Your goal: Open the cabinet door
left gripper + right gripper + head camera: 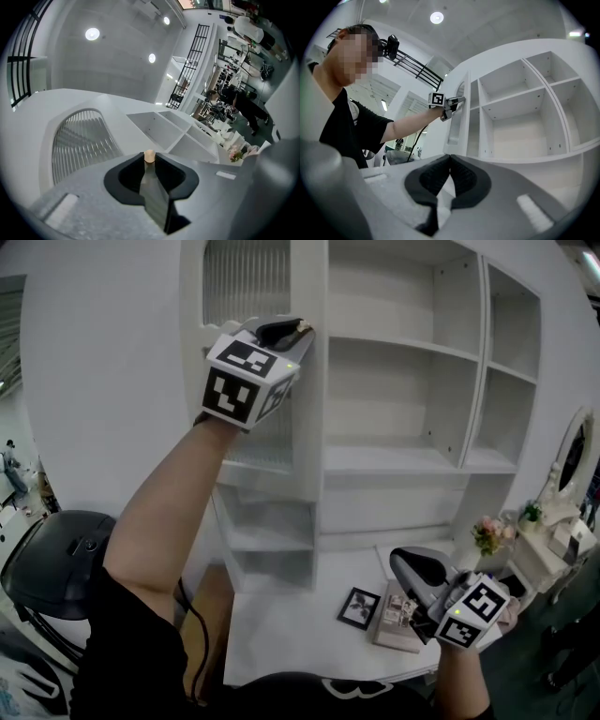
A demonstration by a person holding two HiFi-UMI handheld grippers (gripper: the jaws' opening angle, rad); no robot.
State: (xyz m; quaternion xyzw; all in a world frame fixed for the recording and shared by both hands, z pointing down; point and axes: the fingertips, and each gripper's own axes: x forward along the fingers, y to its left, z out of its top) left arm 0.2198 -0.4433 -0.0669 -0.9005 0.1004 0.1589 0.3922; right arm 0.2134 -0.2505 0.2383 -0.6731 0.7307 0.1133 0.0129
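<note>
The white cabinet door (307, 427) with a ribbed glass panel (246, 282) stands swung out from the shelf unit. My left gripper (302, 329) is raised to the door's edge, shut on its small tan knob (149, 155), which sits between the dark pads. The right gripper view shows that same gripper (457, 100) at the door (457, 122). My right gripper (398, 563) hangs low at the right above the desk; its jaws (450, 157) are shut and hold nothing.
Bare open shelves (394, 399) fill the cabinet right of the door. On the white desk (281, 634) lie a framed picture (358, 607) and a flat box (398, 620). Flowers (487, 532) and an oval mirror (572, 456) stand at the right, a black chair (66, 559) at the left.
</note>
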